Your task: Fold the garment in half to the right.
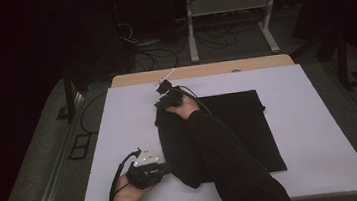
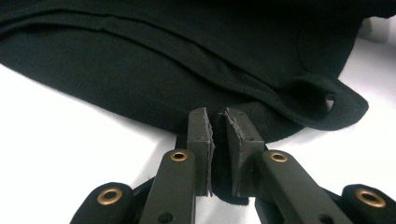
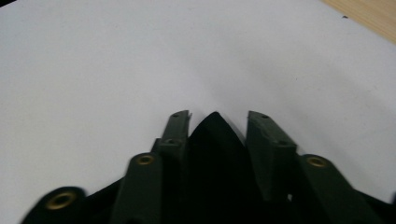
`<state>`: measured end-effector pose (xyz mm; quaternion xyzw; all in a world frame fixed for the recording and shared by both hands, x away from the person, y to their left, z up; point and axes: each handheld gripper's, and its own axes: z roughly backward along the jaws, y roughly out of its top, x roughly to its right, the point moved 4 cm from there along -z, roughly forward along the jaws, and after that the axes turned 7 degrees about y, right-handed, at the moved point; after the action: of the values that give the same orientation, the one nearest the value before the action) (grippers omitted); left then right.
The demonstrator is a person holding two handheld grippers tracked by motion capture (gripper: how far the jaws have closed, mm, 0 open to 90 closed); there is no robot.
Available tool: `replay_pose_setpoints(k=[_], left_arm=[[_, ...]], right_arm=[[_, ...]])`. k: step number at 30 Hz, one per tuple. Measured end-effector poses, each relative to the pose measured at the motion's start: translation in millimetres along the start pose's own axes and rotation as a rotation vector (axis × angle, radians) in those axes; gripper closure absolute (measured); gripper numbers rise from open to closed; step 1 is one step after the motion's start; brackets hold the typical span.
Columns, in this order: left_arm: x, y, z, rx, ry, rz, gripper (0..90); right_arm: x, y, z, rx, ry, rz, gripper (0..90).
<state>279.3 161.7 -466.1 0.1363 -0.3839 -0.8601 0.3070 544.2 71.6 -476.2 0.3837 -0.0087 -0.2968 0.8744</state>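
Folding work on the white counter (image 1: 320, 131): I hold a black garment (image 1: 240, 129) that lies spread across the counter's middle, its left side already bunched and rolled toward my arms. My left tongs (image 2: 218, 128), at the garment's near left edge, are nearly pressed together and pinching a fold of the black cloth, which shows as a dark strip in the narrow gap between the pads; a loose hem loop lies just to the right of them. My right tongs (image 3: 218, 122) sit at the garment's far left corner, my sleeve (image 1: 228, 160) lying across the cloth to reach it. A point of black fabric stands between those jaws, which are partly spread; whether the pads already bite on it I cannot tell. I judge that I grip the same side at both ends so the edge can be lifted evenly and carried over the rest of the garment in one straight fold.
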Motion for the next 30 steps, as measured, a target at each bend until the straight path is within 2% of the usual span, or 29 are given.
replay_pose_setpoints(k=[9, 11, 15, 19, 20, 30], left_arm=[[1.6, 4.4, -2.0, 0.015, -0.009, 0.004, 79.2], [1.2, 4.7, -2.0, 0.008, -0.013, -0.008, 79.3], [2.4, 6.2, -2.8, 0.018, -0.017, 0.001, 79.6], [1.7, 7.7, -1.9, 0.019, -0.021, -0.010, 79.8], [2.3, 8.5, -2.3, 0.028, -0.021, -0.001, 79.8], [3.6, 13.5, 0.2, 0.057, -0.028, 0.006, 80.2]], right_arm=[[-3.9, 0.3, 2.2, -0.030, 0.008, 0.017, 83.2], [-4.2, 0.4, 3.3, -0.041, 0.006, 0.022, 84.4], [-3.4, -0.1, 6.1, -0.053, 0.038, 0.014, 85.7], [-2.6, -0.9, 11.0, -0.067, 0.051, 0.013, 86.0], [-3.2, -0.8, 13.1, -0.071, 0.053, 0.013, 86.0], [-8.1, 4.9, 39.6, -0.033, 0.044, 0.051, 86.0]])
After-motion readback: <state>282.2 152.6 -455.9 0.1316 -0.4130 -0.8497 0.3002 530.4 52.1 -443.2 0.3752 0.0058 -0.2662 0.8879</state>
